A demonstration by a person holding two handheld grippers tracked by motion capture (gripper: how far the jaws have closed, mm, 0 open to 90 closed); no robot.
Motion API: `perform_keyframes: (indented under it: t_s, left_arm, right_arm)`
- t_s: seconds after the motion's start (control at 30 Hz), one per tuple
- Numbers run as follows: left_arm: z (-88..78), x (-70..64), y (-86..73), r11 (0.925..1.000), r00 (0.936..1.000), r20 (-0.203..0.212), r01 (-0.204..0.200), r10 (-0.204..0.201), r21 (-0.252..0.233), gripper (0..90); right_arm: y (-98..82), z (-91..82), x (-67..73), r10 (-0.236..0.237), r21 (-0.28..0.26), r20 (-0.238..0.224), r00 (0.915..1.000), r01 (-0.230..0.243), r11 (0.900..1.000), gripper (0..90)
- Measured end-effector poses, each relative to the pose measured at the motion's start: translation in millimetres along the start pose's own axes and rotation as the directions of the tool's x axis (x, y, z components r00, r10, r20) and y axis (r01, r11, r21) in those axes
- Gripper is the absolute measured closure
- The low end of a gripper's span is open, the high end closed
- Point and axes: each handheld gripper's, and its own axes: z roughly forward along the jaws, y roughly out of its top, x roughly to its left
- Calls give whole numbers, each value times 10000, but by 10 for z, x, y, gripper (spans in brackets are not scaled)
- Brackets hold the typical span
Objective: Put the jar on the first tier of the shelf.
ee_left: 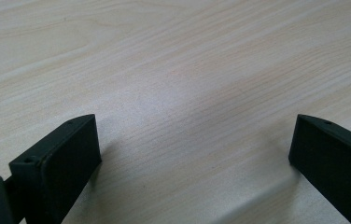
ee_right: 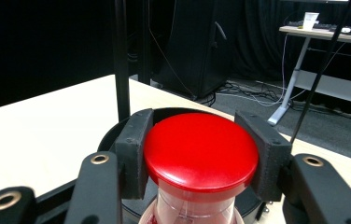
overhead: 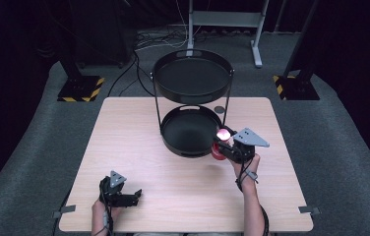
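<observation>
Jar point(overhead: 221, 142) in right tool point(overhead: 226, 147), beside lower tray point(overhead: 170, 135) rim.

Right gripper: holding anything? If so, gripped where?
Yes. The right gripper is shut on a clear jar, its jaws clamped on opposite sides of the red lid, beside the lower tray.

The high view looks forward and down from above my side of the table point(overhead: 138, 147). My left hand-held gripper point(ee_left: 192, 149) carries a camera hanging close over bare tabletop. My right hand-held gripper point(ee_right: 197, 158) looks level across the table, sharing the tiered tray point(overhead: 193, 81) with the high view.
</observation>
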Motion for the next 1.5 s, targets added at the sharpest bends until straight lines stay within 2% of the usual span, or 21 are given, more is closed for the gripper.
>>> perform_keyframes:
  t_s: [1.13, 1.5]
  left_arm:
    - [0, 2, 1, 10000, 10000, 10, 6, -6, 10, 18]
    - [0, 1, 0, 10000, 10000, 8, 2, -2, 7, 19]
  right_arm:
    - [143, 387, -24, 219, 36, -141, 9997, -218, 9998, 478]
    - [160, 486, -42, 289, -4, -63, 9996, -289, 9996, 478]
